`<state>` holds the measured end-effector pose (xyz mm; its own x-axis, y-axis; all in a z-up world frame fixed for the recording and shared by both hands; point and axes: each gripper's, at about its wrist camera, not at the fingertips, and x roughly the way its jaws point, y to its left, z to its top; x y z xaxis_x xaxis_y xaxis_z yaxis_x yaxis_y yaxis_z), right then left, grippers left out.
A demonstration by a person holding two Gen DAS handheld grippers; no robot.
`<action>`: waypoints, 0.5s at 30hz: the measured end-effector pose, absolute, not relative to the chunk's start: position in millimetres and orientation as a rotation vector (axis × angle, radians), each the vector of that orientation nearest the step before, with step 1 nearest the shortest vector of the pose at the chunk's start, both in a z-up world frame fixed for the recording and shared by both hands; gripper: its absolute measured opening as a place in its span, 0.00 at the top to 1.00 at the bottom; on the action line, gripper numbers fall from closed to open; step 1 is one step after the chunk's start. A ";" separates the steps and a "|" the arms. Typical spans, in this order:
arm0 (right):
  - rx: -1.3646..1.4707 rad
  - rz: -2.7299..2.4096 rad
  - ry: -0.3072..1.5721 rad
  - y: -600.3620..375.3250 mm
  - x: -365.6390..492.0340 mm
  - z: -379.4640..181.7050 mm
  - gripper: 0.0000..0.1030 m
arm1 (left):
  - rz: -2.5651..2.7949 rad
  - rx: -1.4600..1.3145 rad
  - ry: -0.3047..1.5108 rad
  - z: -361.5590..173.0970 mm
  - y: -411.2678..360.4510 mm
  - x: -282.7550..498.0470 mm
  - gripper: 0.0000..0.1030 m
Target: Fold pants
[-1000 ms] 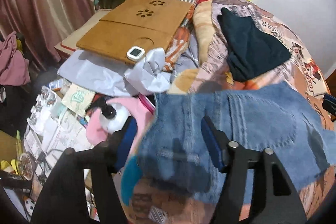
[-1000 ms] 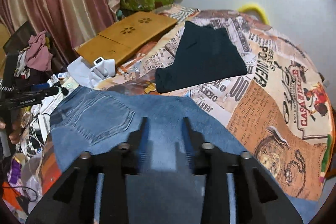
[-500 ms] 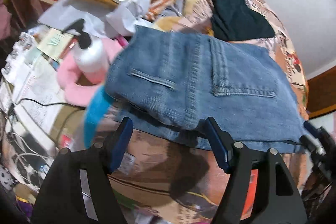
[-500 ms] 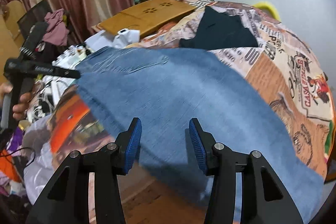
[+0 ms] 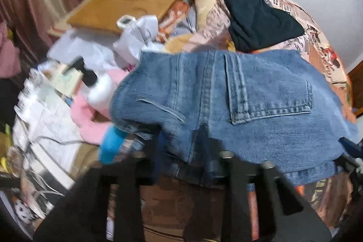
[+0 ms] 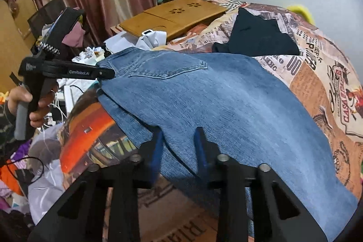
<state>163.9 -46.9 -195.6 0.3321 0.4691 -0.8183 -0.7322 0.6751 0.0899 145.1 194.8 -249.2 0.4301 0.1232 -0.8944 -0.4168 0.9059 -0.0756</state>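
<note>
The blue jeans (image 5: 238,103) lie across the bed, folded lengthwise with a back pocket up; they also fill the right wrist view (image 6: 226,110). My left gripper (image 5: 181,146) is closed on the waistband end at the near edge; from the right wrist view it (image 6: 106,74) shows at that left end of the jeans. My right gripper (image 6: 179,146) is closed on the near edge of the jeans leg, the denim pinched between its blue pads.
A folded dark garment (image 6: 256,37) lies further back on the patterned bedspread (image 6: 329,87). A wooden lap table (image 6: 172,17) and a white bag (image 5: 138,37) sit left of it. A pump bottle (image 5: 97,87), pink cloth and cables crowd the left side.
Both grippers were open half a second ago and have closed on the near edge of the jeans. The left gripper moved in toward the waistband.
</note>
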 end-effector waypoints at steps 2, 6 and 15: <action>-0.305 0.808 0.947 -48.5 164.5 -193.9 0.84 | 0.336 -0.281 1.041 -240.4 194.1 141.5 0.88; -0.239 0.838 0.976 -54.5 166.1 -187.5 0.91 | 0.332 -0.232 0.976 -220.8 192.1 130.6 0.88; -0.256 0.878 1.001 -56.1 154.3 -194.3 0.92 | 0.323 -0.207 1.026 -238.3 186.6 117.8 0.88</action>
